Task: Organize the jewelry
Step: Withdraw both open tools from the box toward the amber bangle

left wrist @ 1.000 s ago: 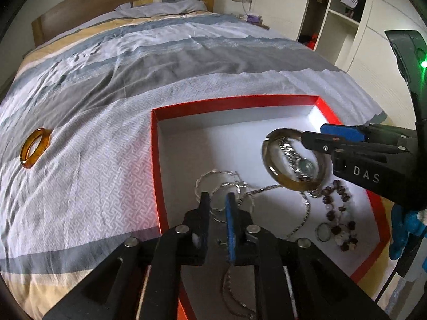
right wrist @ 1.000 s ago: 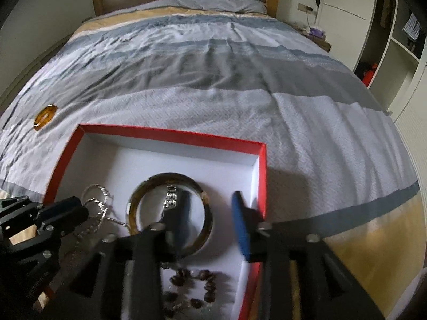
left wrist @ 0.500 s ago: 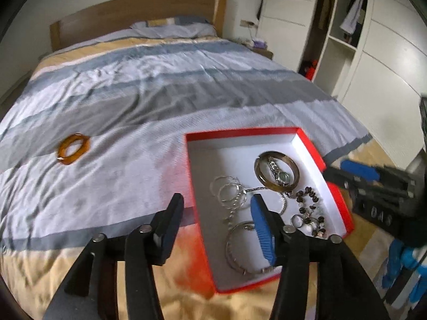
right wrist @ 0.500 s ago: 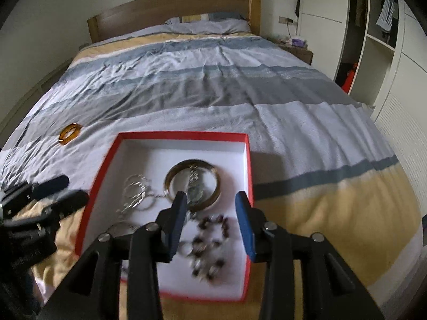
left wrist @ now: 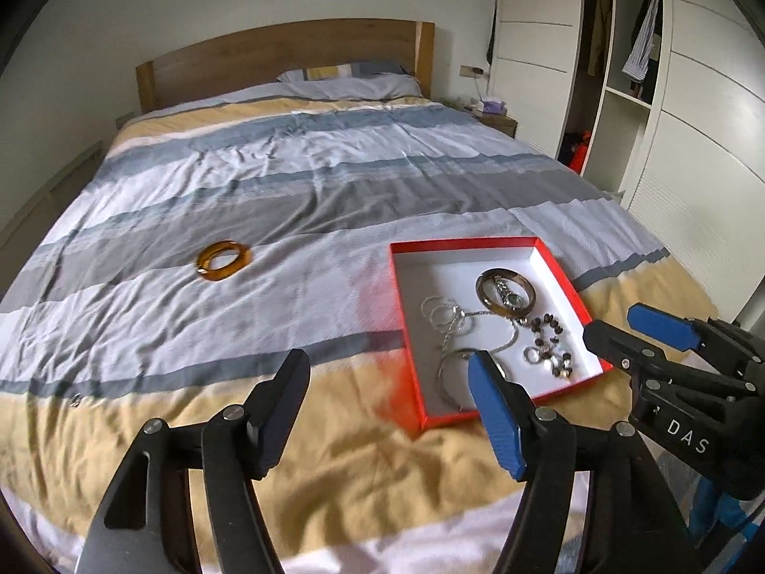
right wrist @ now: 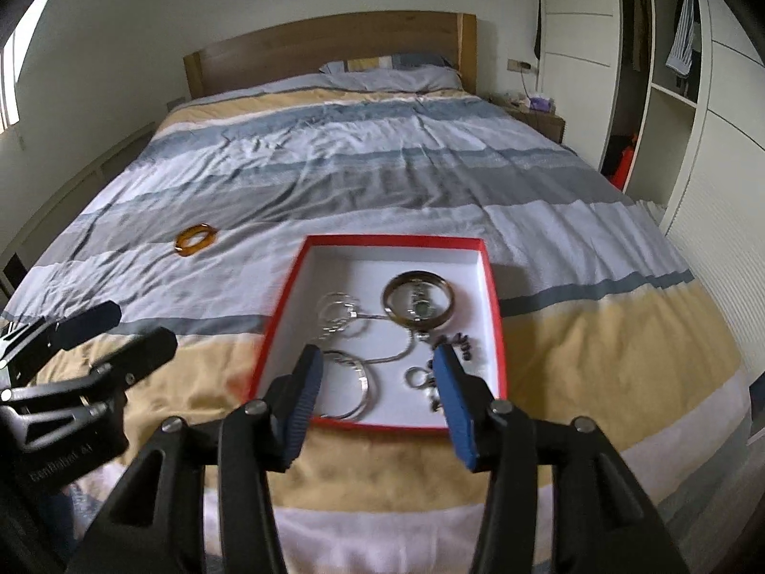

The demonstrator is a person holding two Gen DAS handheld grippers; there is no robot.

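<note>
A red box with a white inside lies on the bed near its foot. It holds a dark bangle with a watch inside it, silver rings and chains, and a dark bead bracelet. An amber bangle lies alone on the cover, left of the box. My left gripper is open and empty, near the box's left front. My right gripper is open and empty, above the box's near edge.
The bed has a striped cover, a wooden headboard and a pillow. White wardrobes stand along the right side, with a small nightstand at the far right corner. A low shelf runs along the left wall.
Both grippers have pulled back and up from the box and opened wide. The dark bangle the right gripper held over the box now lies inside it.
</note>
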